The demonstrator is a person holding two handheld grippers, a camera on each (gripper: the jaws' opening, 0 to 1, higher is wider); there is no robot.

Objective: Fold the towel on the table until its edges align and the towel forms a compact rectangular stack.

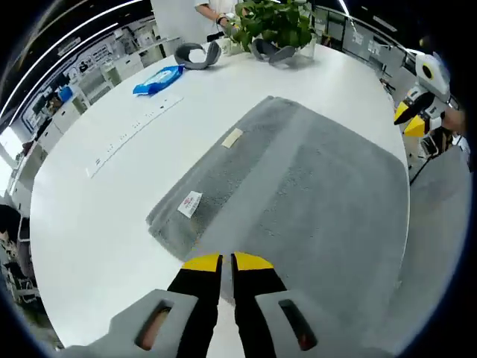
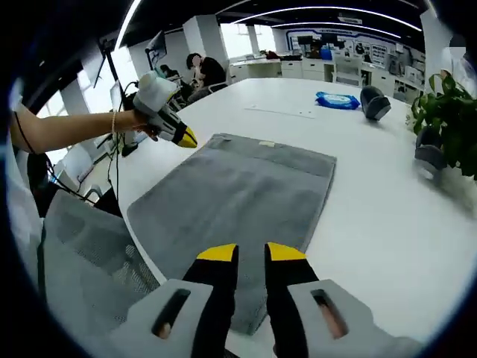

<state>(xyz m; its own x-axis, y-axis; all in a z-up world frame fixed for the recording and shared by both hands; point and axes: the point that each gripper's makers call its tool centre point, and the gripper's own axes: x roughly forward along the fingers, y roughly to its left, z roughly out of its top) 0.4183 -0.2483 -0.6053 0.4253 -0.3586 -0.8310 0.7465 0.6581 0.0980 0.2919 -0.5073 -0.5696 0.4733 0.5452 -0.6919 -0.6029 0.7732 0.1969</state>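
Towel (image 1: 298, 186) lies flat mid-frame on table (image 1: 97, 216), already doubled. Left gripper (image 1: 227, 261) jaws nearly together, right gripper (image 2: 251, 252) slightly apart, both empty. Pinch near corners evenly, fold square

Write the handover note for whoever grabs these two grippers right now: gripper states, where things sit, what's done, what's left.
Left gripper: jaws nearly shut, empty, above the near edge of the towel.
Right gripper: jaws slightly apart, empty, above the towel's opposite end.
Towel: grey, lying flat on the white table, apparently already doubled once, with two labels showing along one edge.
Behind it: blue packet, potted plant.
Done: probably one fold.
Left: grip the corners, fold again, align the edges into a compact stack.
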